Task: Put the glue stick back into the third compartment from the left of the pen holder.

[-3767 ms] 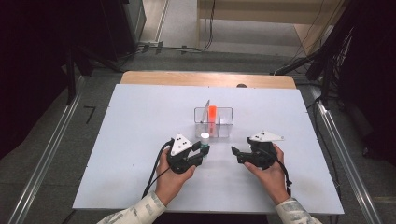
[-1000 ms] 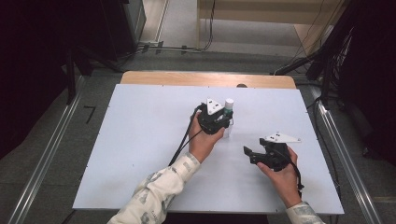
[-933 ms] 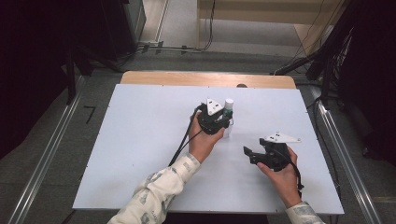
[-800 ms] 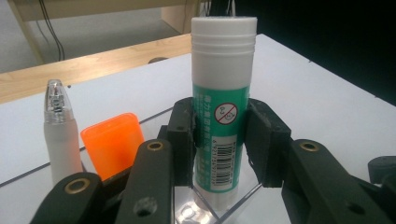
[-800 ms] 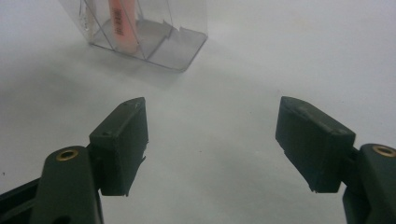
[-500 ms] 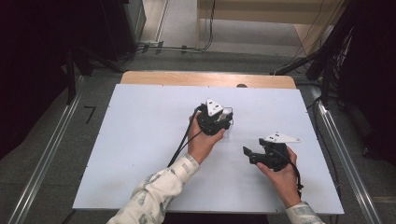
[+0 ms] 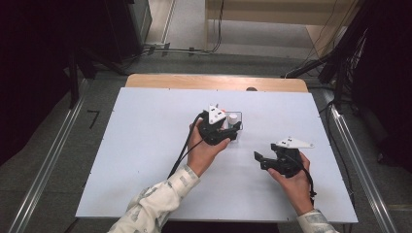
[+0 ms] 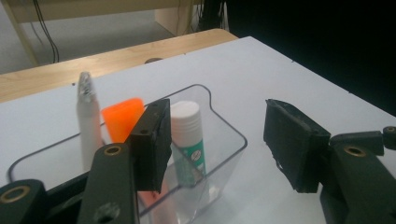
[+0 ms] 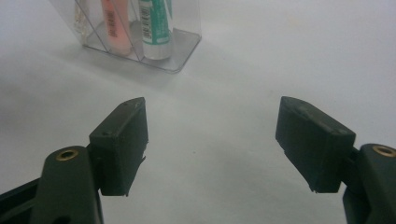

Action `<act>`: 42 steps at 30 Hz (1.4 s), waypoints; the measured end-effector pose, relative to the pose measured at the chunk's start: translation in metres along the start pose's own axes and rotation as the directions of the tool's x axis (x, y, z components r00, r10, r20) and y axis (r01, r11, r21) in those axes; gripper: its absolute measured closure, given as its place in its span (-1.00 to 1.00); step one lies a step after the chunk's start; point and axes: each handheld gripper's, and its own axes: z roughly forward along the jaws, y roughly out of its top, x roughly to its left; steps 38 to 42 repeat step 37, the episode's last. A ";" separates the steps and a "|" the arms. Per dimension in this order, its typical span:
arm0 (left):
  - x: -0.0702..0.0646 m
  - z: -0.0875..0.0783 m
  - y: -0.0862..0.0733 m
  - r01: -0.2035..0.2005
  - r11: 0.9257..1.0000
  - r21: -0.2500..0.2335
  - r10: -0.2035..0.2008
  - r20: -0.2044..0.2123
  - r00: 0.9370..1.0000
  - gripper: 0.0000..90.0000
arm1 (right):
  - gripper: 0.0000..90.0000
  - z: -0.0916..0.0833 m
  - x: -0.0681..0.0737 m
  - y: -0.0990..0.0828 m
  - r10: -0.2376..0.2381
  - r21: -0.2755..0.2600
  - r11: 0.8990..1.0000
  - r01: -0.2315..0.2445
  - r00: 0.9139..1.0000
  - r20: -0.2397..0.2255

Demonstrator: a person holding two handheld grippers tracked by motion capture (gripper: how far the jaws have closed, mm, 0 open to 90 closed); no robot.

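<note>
A clear plastic holder (image 8: 223,154) stands on the white table (image 7: 141,145). In it stand a white pen (image 8: 88,126), an orange highlighter (image 8: 122,116) and a white-capped glue stick (image 8: 186,135). My left gripper (image 8: 217,126) is open right at the holder's near corner. Its jaws have just been opening, and the glue stick stands free behind its left jaw, with no pad pressing on it. In the high view the left gripper (image 7: 231,132) sits against the holder (image 7: 238,127). My right gripper (image 9: 212,135) is open and empty, low over the table, to the holder's right (image 7: 258,158).
A wooden strip (image 7: 214,82) runs along the table's far edge. Black cables trail from both grippers toward the person. In the right gripper view the holder (image 9: 184,44) stands at the upper left, with bare white table in front of the jaws.
The left gripper's jaws have spread apart and the hand has drawn back a little from over the holder, leaving the glue stick standing inside. The right hand has stayed put.
</note>
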 end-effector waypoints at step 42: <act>0.133 -0.184 -0.144 0.192 0.974 0.123 -0.129 -0.396 0.909 -0.45 | -0.53 -0.041 -0.049 -0.036 0.082 0.009 0.996 -0.085 0.980 0.183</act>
